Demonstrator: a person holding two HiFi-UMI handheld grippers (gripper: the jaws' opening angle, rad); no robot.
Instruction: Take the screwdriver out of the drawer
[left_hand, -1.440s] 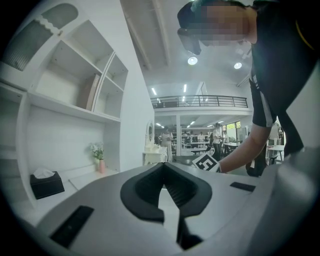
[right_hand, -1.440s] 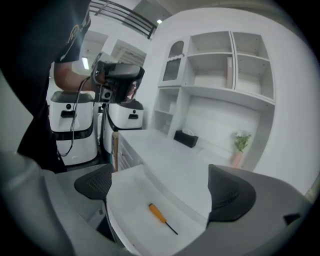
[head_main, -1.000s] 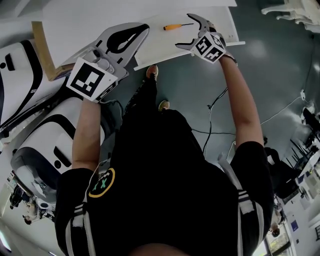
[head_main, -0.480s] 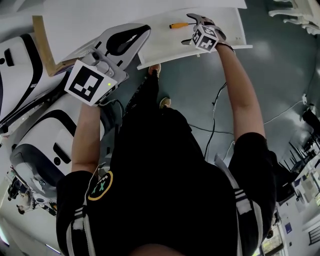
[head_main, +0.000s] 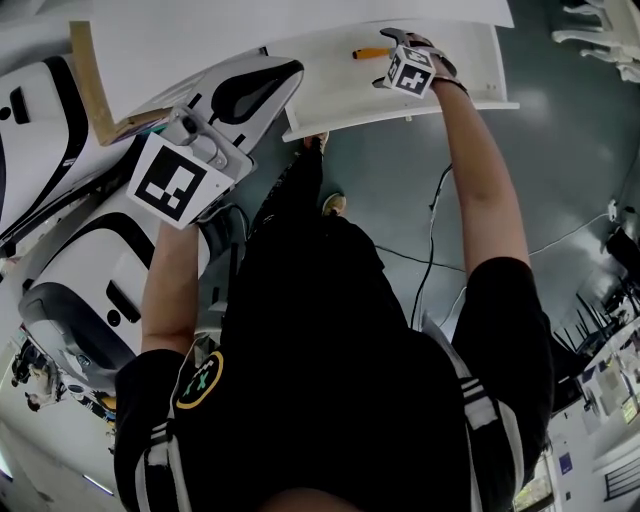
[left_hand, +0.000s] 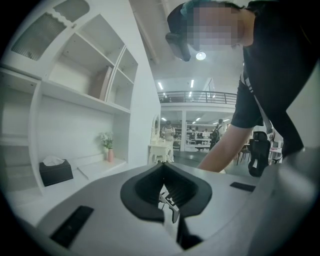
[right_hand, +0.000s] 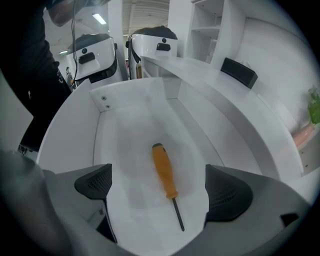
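Head view: I'm getting dim picture, heavy fisheye, edges bending hard, corners dark. Floor (head_main: 545, 105) far right catching soft glare patch. Left gripper view: bright, washed out; ceiling lights (left_hand: 200, 56) far off blooming, near foreground soft, out of focus. Right gripper view: even light, white drawer (right_hand: 130, 165) showing faint grey shadow blotches, screwdriver (right_hand: 165, 172) sharp, rim vignetted black.

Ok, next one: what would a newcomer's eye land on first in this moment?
The orange-handled screwdriver stands out, lying flat on the pale floor of the open white drawer. The right gripper hangs over it with its fingers wide apart on either side, not touching it. The left gripper is held off to the person's left, away from the drawer, fingers shut and empty.
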